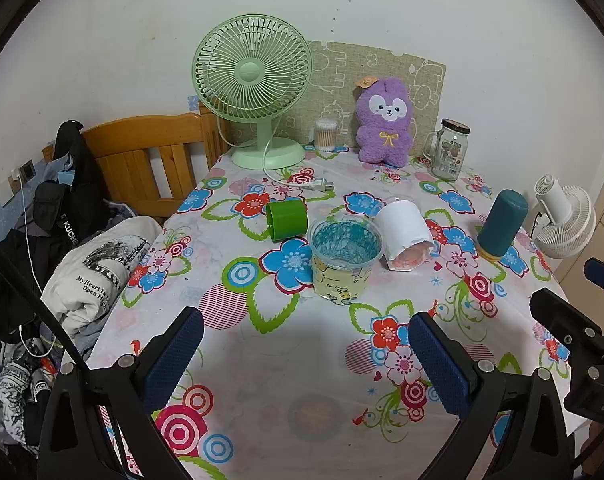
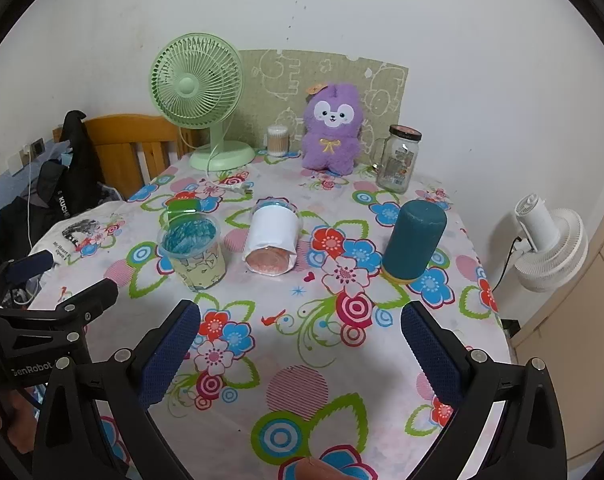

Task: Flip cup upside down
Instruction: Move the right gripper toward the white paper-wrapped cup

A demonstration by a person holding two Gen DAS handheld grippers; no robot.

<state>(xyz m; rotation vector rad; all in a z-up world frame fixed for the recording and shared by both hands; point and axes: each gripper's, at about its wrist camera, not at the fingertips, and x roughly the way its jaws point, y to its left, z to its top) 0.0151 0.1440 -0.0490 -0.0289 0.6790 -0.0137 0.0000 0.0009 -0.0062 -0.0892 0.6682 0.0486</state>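
The upright clear plastic cup (image 1: pixel 345 262), printed with yellow cartoon figures and smeared blue-green inside, stands mouth up near the middle of the flowered tablecloth (image 1: pixel 302 364) and serves here as the reference point. It is judged to be the cup to be flipped, being the only one standing on its base; this is an inference, not a certainty. Just to its right lies a white-wrapped cup (image 1: pixel 403 234) on its side, close to it, with contact not determinable. Behind the clear cup and to its left lies a green cup (image 1: pixel 286 220), also on its side. Well to its right a dark teal cup (image 1: pixel 501 226) already stands inverted on a yellow base. The left gripper (image 1: pixel 305 346) is held in front of the clear cup, apart from it, with its jaws spread wide and nothing between them. The right gripper (image 2: pixel 300 338) is likewise spread wide and empty, positioned in front of and to the right of the clear cup (image 2: pixel 194 254). Assessment: the task is at the approach stage; no grasp has been made. The next move calls for advancing the left gripper so its pads bracket the cup wall, closing gently since thin plastic will likely deform, then lifting clear before rotating. Risk: nudging the white-wrapped cup alongside.
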